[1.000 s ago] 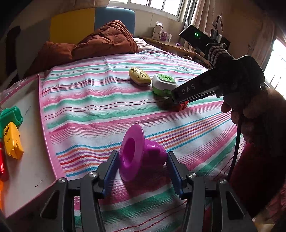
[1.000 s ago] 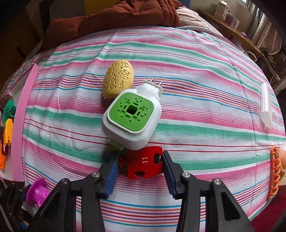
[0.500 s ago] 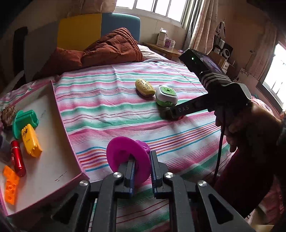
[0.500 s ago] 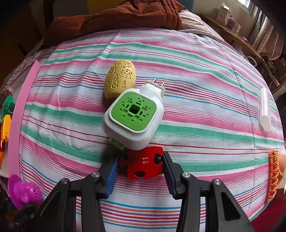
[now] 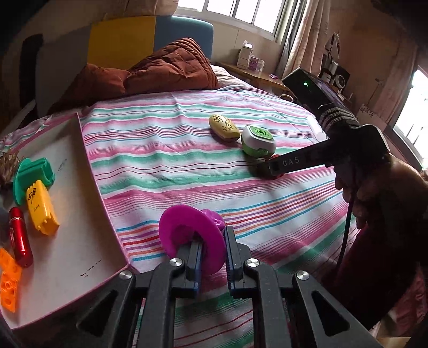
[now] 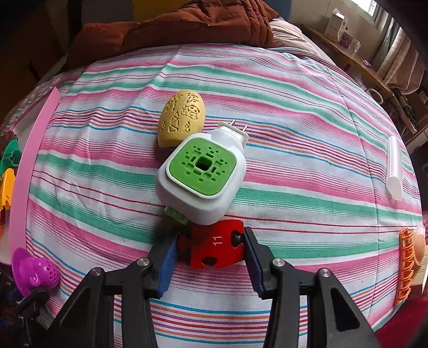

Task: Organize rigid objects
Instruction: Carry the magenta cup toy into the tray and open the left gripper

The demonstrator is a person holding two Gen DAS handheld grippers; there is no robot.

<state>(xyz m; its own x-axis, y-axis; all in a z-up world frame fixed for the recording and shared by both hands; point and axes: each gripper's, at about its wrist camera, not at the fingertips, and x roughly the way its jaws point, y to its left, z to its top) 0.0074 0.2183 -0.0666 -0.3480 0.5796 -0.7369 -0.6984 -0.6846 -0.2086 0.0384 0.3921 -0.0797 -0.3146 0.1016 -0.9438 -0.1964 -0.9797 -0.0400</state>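
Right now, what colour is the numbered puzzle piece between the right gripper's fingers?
Red, with a white 11; the puzzle piece shows best in the right wrist view.

I'm working in somebody's bedroom, a lived-in home one: under my cameras is a bed with a pink, green and white striped sheet (image 5: pixel 165 139), a rumpled rust-brown quilt (image 5: pixel 171 69) heaped toward the yellow and blue headboard (image 5: pixel 149 34). Behind it I see a row of windows (image 5: pixel 235 10) with pale curtains (image 5: pixel 297 32), and a wooden side table (image 5: pixel 254 77) along the wall carrying small boxes (image 5: pixel 244 56). Household clutter fills the far right corner
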